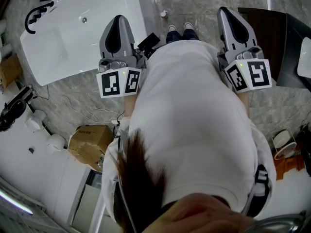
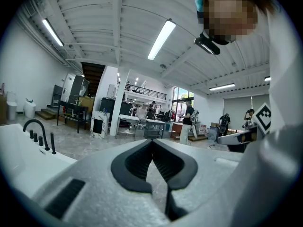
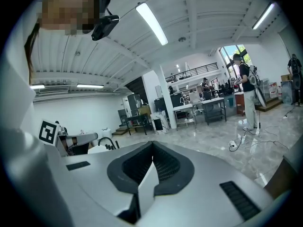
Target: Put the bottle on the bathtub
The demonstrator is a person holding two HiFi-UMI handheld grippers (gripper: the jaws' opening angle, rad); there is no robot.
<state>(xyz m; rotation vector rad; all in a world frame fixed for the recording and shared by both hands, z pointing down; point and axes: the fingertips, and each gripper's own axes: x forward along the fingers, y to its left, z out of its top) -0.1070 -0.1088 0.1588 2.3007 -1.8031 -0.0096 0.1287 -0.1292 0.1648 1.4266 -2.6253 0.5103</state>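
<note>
Left hand-held gripper [image 1: 118, 23] and right hand-held gripper [image 1: 228, 14] are hanging pressed together, empty, bottle nowhere in view, so going in shut is probably knocking it over short of the far-left bathtub [image 1: 102, 13].

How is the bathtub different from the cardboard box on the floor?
The bathtub is white and glossy; the cardboard box is dull brown. The bathtub is far bigger than the cardboard box. The bathtub carries a black tap; the cardboard box has none. Both sit on the grey floor on the person's left.
</note>
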